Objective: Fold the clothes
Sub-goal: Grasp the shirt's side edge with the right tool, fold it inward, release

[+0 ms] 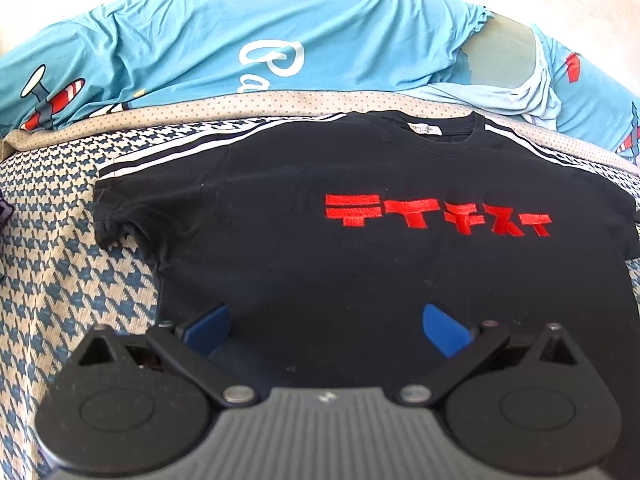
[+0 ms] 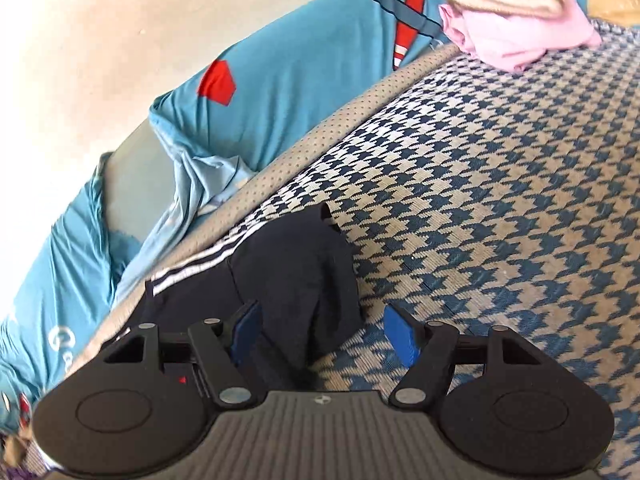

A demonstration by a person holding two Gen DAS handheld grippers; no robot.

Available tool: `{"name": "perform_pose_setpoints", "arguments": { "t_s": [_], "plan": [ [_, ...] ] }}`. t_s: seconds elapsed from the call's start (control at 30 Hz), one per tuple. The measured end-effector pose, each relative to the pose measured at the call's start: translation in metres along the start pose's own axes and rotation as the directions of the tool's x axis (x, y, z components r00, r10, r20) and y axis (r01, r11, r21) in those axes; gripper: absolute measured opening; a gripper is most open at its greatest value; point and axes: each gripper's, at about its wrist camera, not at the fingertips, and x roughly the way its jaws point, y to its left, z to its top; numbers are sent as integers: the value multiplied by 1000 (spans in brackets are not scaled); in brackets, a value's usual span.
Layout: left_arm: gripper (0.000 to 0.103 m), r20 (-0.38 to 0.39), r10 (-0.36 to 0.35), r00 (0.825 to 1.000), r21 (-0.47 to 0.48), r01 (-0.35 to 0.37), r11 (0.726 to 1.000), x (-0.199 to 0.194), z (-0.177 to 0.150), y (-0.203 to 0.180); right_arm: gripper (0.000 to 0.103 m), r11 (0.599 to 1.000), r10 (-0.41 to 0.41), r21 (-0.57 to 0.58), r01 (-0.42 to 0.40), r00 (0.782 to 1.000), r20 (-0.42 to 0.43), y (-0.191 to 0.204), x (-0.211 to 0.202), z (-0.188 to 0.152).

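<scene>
On the bed's houndstooth cover (image 1: pixel 60 240): black T-shirt (image 1: pixel 320 248) (red lettering, white shoulder stripes) spread flat, collar toward the far edge. Blue printed quilt (image 1: pixel 240 40) bunched along that edge; pink folded garment (image 2: pixel 520 40) near the far corner. Left gripper (image 1: pixel 326 326) angled down over the hem, fingers spread, empty. Right gripper (image 2: pixel 324 334) over the sleeve (image 2: pixel 304 272), fingers spread, pinching nothing.

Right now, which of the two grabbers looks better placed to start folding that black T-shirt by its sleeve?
Probably the right gripper: its open jaws already straddle the edge of the black T-shirt sleeve. The left gripper, also open, hovers over the shirt's flat middle, with no edge between its jaws.
</scene>
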Motion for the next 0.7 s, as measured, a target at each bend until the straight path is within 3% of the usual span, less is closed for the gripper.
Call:
{"name": "perform_pose_setpoints", "arguments": {
  "t_s": [0.27,0.43,0.53,0.63,0.7],
  "plan": [
    [103,-10,-5,1000,-35,4,999,2,2,9,67,995,-82,-59,84,996,44,12,32,5],
    [103,-24,-16,1000,-56,15,998,6,4,12,65,992,-75,-91,82,994,84,16,43,8],
    [103,-32,-15,999,-55,13,998,8,3,12,53,988,-75,-127,87,992,101,19,48,8],
    [103,-37,-12,999,-50,10,999,10,3,11,25,987,-55,-143,69,993,102,20,53,10],
    [103,-40,-10,999,-47,8,999,11,3,11,18,989,-40,-138,53,995,96,21,55,11]
  ]
}}
